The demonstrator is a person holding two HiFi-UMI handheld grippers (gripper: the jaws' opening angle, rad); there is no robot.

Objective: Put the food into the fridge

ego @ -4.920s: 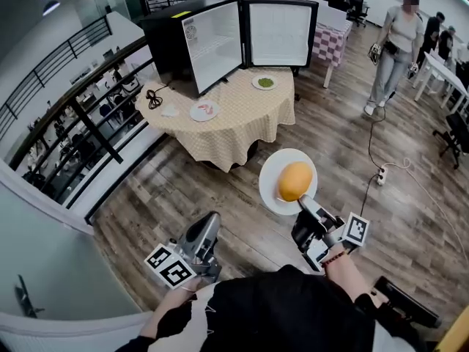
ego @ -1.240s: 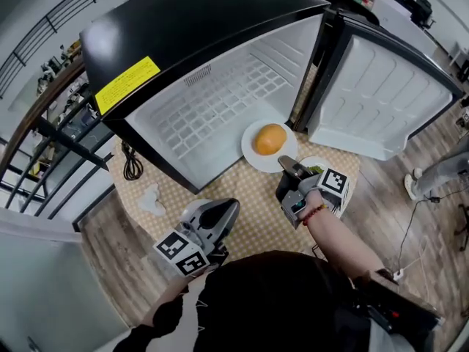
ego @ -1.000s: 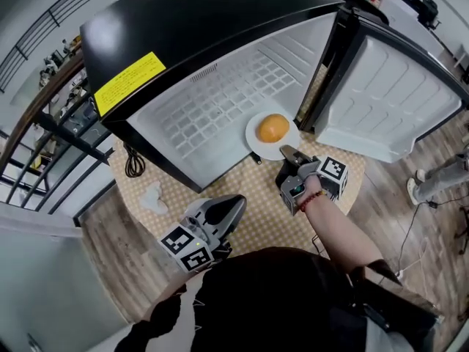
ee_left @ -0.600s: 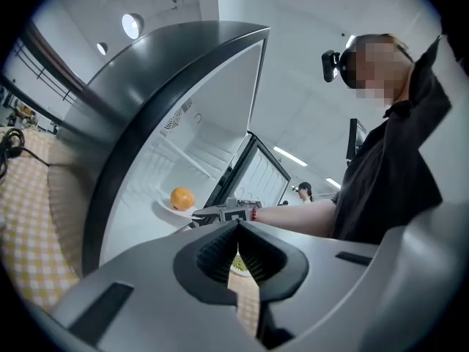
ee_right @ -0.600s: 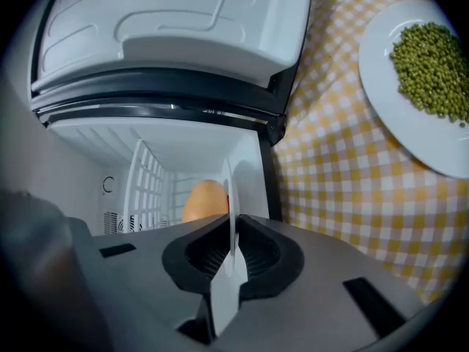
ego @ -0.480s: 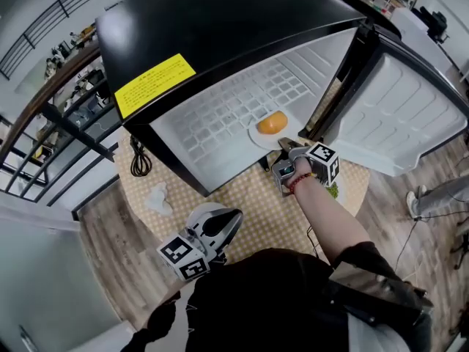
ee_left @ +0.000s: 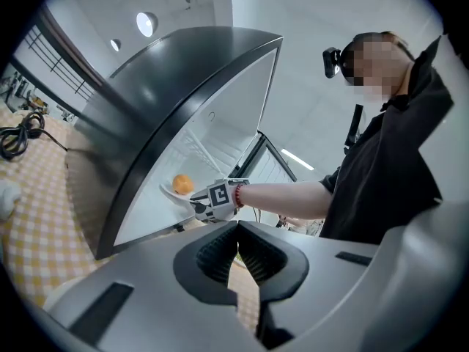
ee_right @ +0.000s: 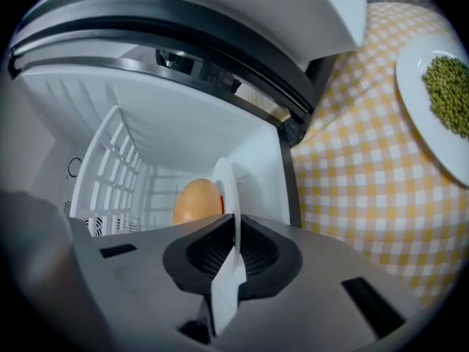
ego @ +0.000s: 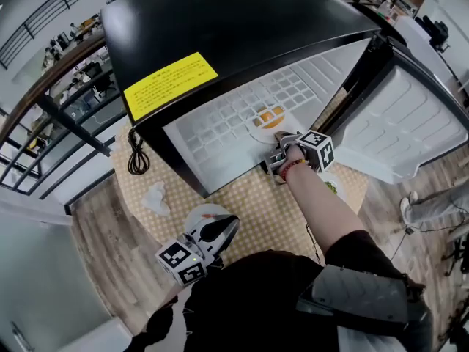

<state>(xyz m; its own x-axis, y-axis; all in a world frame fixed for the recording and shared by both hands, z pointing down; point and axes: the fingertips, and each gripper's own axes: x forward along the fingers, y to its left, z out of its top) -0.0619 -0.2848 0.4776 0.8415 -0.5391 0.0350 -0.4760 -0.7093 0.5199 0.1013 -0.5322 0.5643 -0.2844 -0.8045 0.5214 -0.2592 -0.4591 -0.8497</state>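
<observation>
An orange round food (ego: 271,116) lies on a white plate (ego: 258,128) held inside the open black fridge (ego: 234,20), over its white wire shelf. My right gripper (ego: 277,139) reaches into the fridge mouth; its jaws are closing tight on the plate's rim (ee_right: 226,189), with the food (ee_right: 196,200) just beyond. My left gripper (ego: 229,224) hangs low near my body, shut and holding nothing (ee_left: 236,244). From the left gripper view, the food (ee_left: 182,184) and the right gripper (ee_left: 212,200) show at the fridge opening.
A plate of green peas (ego: 331,187) sits on the checked tablecloth (ego: 249,196) right of my arm; peas plate (ee_right: 440,86). The fridge door (ego: 425,116) stands open at right. A crumpled tissue (ego: 155,194), a black cable (ego: 137,160) and another plate (ego: 199,213) lie on the table.
My right gripper has carried the plate with the food from in front of the fridge into its interior. The left gripper has stayed low by my body.
</observation>
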